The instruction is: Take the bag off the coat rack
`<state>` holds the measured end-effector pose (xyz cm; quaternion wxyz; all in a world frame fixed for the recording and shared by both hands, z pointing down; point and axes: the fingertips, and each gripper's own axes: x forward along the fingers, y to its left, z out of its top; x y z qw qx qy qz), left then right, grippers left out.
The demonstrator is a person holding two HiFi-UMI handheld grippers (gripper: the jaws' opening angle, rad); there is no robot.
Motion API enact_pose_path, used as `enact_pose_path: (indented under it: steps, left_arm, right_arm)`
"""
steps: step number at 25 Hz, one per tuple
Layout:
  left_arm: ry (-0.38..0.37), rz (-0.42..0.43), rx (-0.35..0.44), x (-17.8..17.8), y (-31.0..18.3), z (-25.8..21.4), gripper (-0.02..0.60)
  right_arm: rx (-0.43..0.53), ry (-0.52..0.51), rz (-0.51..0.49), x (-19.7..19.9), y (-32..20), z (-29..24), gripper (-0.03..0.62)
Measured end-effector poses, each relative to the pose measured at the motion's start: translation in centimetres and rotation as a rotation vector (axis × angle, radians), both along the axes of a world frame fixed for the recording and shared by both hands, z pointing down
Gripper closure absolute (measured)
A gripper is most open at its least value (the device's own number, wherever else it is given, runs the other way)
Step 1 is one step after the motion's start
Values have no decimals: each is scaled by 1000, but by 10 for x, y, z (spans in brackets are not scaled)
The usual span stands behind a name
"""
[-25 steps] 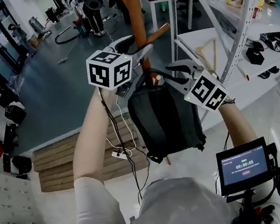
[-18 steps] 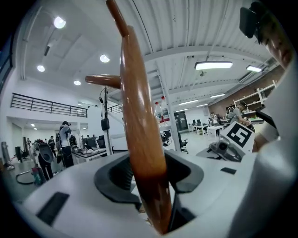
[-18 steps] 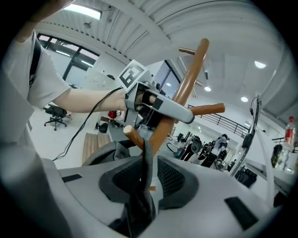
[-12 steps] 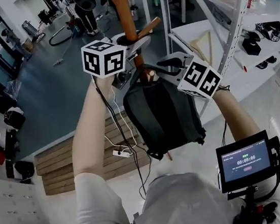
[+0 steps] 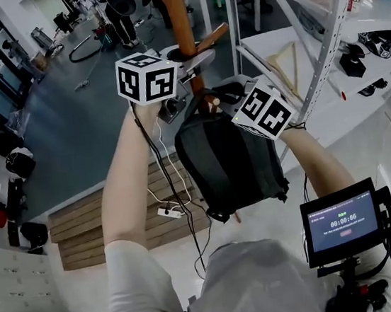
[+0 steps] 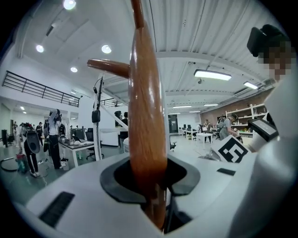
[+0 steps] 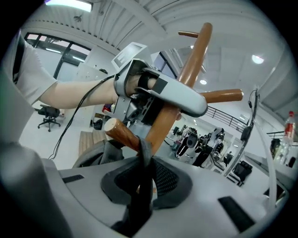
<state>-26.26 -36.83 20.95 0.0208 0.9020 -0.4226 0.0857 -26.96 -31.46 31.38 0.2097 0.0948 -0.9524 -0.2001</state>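
Note:
A dark grey backpack (image 5: pixel 228 161) hangs by its top strap (image 7: pixel 144 169) from a short peg (image 7: pixel 122 133) of the brown wooden coat rack (image 5: pixel 174 19). My left gripper (image 5: pixel 196 60) reaches the rack's pole (image 6: pixel 146 116) above the bag. Its jaws have just been closing, and now they are shut on the pole. My right gripper (image 5: pixel 218 97) is at the bag's top from the right and is shut on the strap just below the peg. In the right gripper view, the left gripper (image 7: pixel 172 95) crosses the pole behind the peg.
White metal shelving (image 5: pixel 323 42) stands close on the right. A low wooden platform (image 5: pixel 111 220) with a power strip and cables (image 5: pixel 167 212) lies under the rack. A small monitor (image 5: pixel 340 225) is mounted at my lower right. People and desks fill the far hall.
My right gripper has shifted left and a little up toward the peg and the bag's top. The left gripper stays at the pole, slightly turned.

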Motion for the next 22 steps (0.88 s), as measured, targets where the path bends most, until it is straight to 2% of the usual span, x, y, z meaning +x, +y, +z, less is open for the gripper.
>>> enact_pose_path:
  steps: [4, 11, 22]
  left_arm:
    - [9, 0, 2, -1, -2, 1, 469]
    - [21, -23, 37, -3, -9, -2, 469]
    - [23, 4, 11, 3, -2, -2, 469]
  right_arm:
    - [-22, -78, 33, -1, -3, -1, 540]
    - [14, -95, 51, -3, -10, -2, 543]
    - [81, -164, 157, 4, -5, -12, 546]
